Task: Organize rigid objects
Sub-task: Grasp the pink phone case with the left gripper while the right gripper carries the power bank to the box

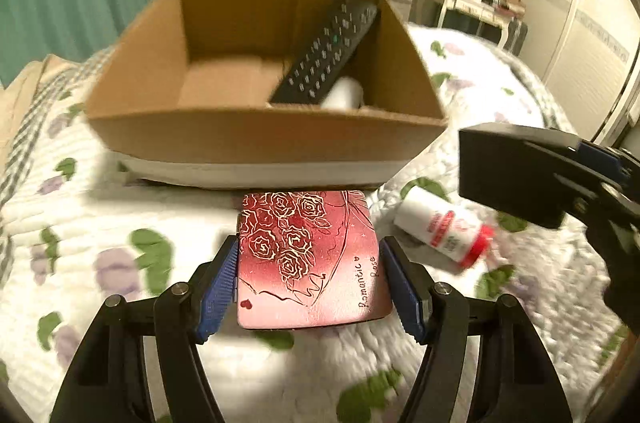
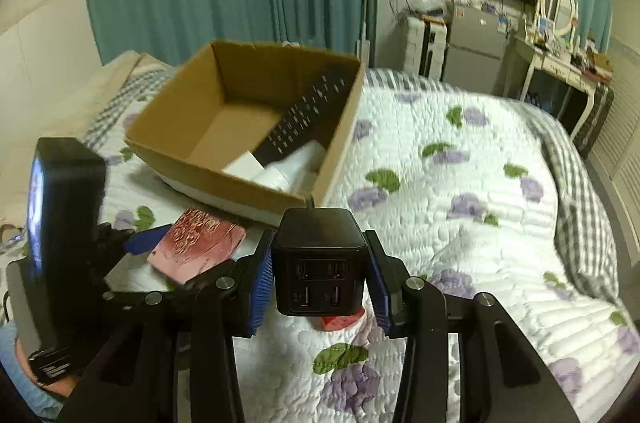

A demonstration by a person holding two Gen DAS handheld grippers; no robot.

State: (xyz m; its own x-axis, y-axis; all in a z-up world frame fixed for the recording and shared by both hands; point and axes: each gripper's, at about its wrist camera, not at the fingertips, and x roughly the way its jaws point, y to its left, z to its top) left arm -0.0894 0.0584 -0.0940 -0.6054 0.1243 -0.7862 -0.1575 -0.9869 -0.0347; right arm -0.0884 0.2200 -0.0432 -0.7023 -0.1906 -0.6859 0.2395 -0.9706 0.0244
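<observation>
- One cardboard box (image 1: 256, 135) stands on the flowered quilt (image 2: 460, 191); inside it lie one black remote (image 1: 328, 55), leaning against the right wall, and one white cylinder (image 1: 344, 95) beneath it.
- One red tin (image 1: 308, 259) with gold roses and the words "Romantic Rose" sits clamped between the left gripper (image 1: 310, 283) pads, just before the box.
- One black charger cube (image 2: 320, 263), with four ports facing the camera, is clamped in the right gripper (image 2: 320, 279), held above the quilt near the box corner.
- One white bottle (image 1: 444, 231) with a red cap lies on its side on the quilt, blurred; its label is unreadable.
- A white object in the box is partly hidden under the remote.
</observation>
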